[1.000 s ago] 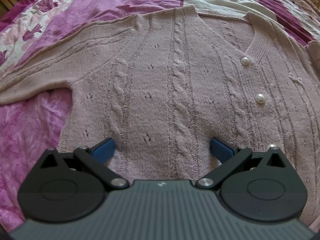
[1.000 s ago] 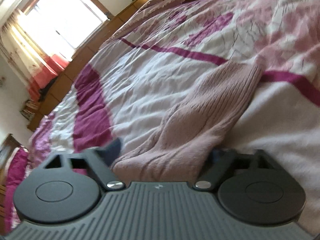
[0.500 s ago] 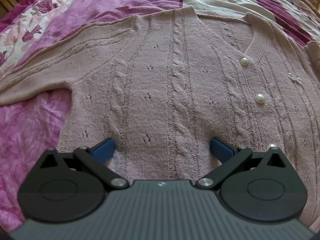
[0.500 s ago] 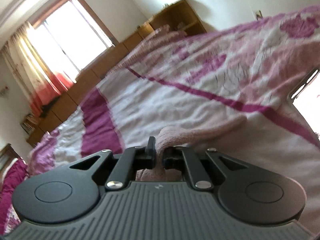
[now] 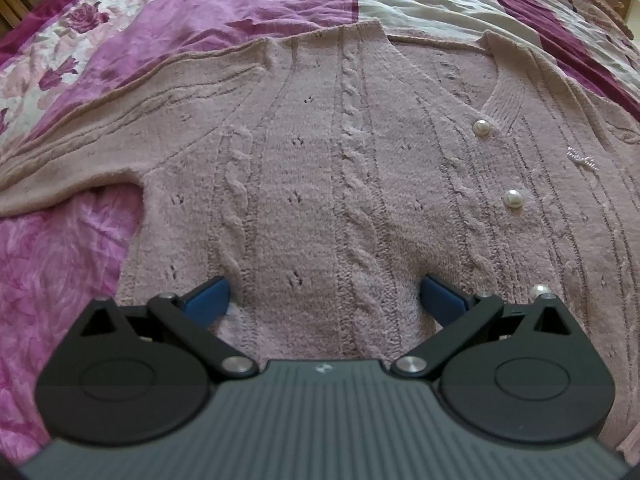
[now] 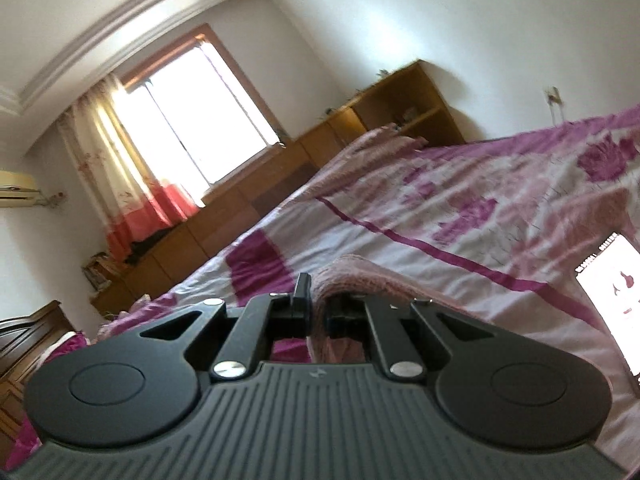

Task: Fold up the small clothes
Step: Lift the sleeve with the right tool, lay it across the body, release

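Below the left wrist camera, a pale pink cable-knit cardigan (image 5: 328,168) is seen spread flat, front up, on a bed covered by a quilt (image 5: 168,12) in magenta, pink and white with a rose pattern. One sleeve (image 5: 80,156) is stretched out to the left edge of the view across the quilt. A V neckline is shown at the upper right, and two pearl buttons (image 5: 482,128) are placed one below the other on the placket, with a third partly hidden behind the gripper's linkage. The left gripper (image 5: 324,300) is held low over the lower body of the cardigan, and its blue-padded fingers (image 5: 208,300) are spread wide, one on each side of a central cable panel; whether the pads touch the knit cannot be told. In the right wrist view, the right gripper (image 6: 318,312) is seen with its fingers (image 6: 302,300) drawn narrow and pinched on a fold of the same pink knit, which is raised above the quilt (image 6: 480,208) and drapes away to the right behind the fingers. Beyond the bed, a bright window (image 6: 192,108) with a cream and red curtain (image 6: 120,184) is shown, together with wooden cabinets (image 6: 256,192) along the wall and an air conditioner (image 6: 16,188) at the left edge. A bright patch of light (image 6: 616,300) is cast at the right edge.
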### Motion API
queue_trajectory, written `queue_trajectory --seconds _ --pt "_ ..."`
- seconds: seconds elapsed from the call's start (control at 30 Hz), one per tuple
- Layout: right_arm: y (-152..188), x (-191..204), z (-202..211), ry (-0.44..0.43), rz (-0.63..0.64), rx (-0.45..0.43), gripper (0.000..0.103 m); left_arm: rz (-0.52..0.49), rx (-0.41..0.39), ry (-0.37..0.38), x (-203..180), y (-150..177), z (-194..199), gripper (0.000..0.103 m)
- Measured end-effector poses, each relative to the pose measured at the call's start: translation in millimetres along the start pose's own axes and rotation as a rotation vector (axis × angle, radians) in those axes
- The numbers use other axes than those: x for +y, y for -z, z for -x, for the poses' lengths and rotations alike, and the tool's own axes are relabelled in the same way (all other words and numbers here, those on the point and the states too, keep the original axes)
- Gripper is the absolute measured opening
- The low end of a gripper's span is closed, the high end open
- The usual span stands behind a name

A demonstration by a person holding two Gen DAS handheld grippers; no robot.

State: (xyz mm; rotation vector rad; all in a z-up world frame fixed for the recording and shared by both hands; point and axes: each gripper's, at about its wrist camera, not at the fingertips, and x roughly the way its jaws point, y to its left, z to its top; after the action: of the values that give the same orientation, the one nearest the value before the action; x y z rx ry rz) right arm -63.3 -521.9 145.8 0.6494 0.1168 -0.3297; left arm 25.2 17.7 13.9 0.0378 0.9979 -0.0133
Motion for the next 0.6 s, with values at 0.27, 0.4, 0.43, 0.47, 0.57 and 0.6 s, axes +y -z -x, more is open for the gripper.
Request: queue_trajectory --seconds 0.27,0.4,0.43,0.47,0.57,0.6 --pt "11.2 62.8 12.5 -0.078 0.077 0.031 0.007 0.007 -0.022 0.002 11.3 -6.1 12.5 0.103" --pt "26.4 93.5 11.6 -0.107 0.091 0.068 0.007 0.022 -0.038 0.007 21.1 -9.6 19.3 0.103" --pt "31.2 102.6 11.3 -0.117 0.093 0.077 0.007 0.022 -0.042 0.007 23.4 -10.1 21.3 0.103" --pt "34.9 109.6 10.9 -0.125 0.094 0.085 0.007 0.019 -0.047 0.004 25.5 -10.3 23.3 0.103" --pt "46.4 134.5 10.4 -0.151 0.114 0.095 0.007 0.013 -0.067 -0.012 32.6 -11.4 29.0 0.103" --pt "50.6 143.3 10.4 -0.158 0.121 0.098 0.007 0.014 -0.074 -0.016 35.4 -11.7 30.9 0.103"
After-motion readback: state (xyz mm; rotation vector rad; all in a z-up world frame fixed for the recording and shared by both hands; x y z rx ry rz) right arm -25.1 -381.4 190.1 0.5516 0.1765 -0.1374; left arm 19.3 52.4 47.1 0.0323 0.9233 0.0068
